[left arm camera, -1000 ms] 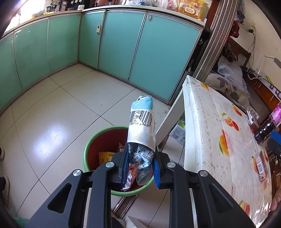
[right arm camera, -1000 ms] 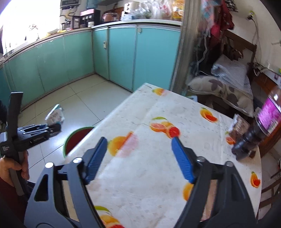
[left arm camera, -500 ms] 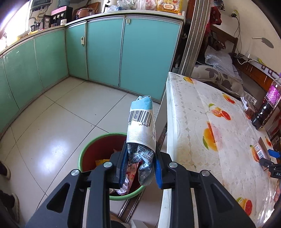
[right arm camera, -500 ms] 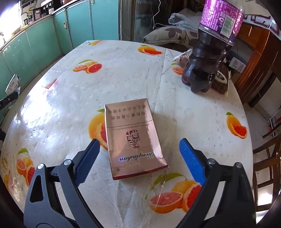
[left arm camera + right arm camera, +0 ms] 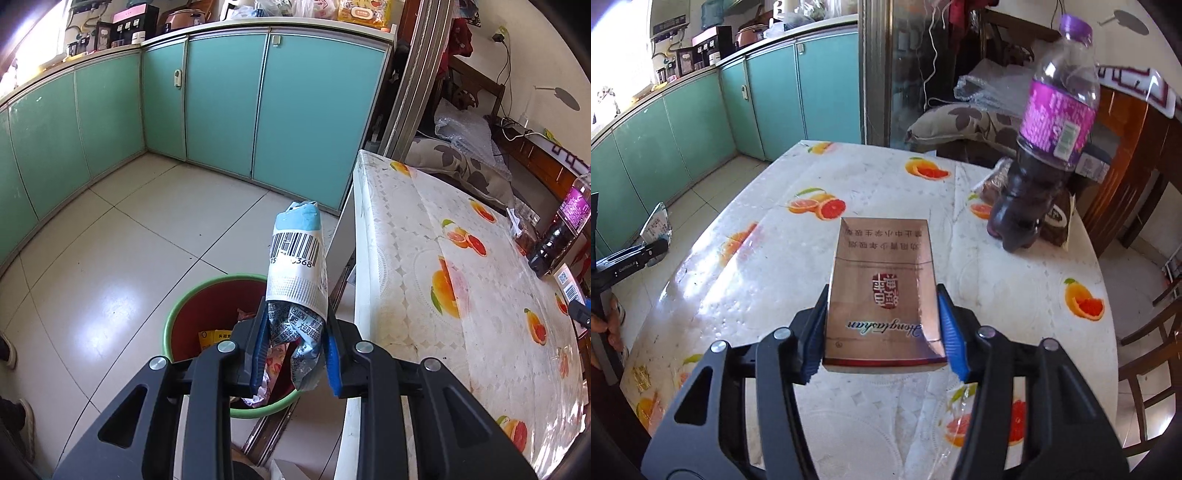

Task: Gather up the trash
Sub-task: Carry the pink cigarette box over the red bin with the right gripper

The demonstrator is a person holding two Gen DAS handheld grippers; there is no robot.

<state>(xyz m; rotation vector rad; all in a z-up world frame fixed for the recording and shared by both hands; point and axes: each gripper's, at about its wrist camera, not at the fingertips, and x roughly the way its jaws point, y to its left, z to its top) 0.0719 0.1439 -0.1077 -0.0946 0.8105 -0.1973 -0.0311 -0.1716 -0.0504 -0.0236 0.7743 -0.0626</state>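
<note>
Left wrist view: barcode with digits ending "368" on a crumpled silver-and-blue wrapper (image 5: 297, 280), standing upright and pinched at its lower end by the left claw (image 5: 293, 350), clenched on it, angled downward above a red bin with green rim (image 5: 177, 314) on the floor, just beside the tabletop (image 5: 406, 295). Right wrist view: "Hongtashan" in script, read upside down, plus a red seal and Chinese lines on a copper-coloured cigarette pack (image 5: 882, 291), lying flat on the fruit-print tabletop, near a purple-labelled bottle (image 5: 1045, 147). Right claw (image 5: 882, 328) just closing in, blue pads against both long sides of the pack, tilted downward.
</note>
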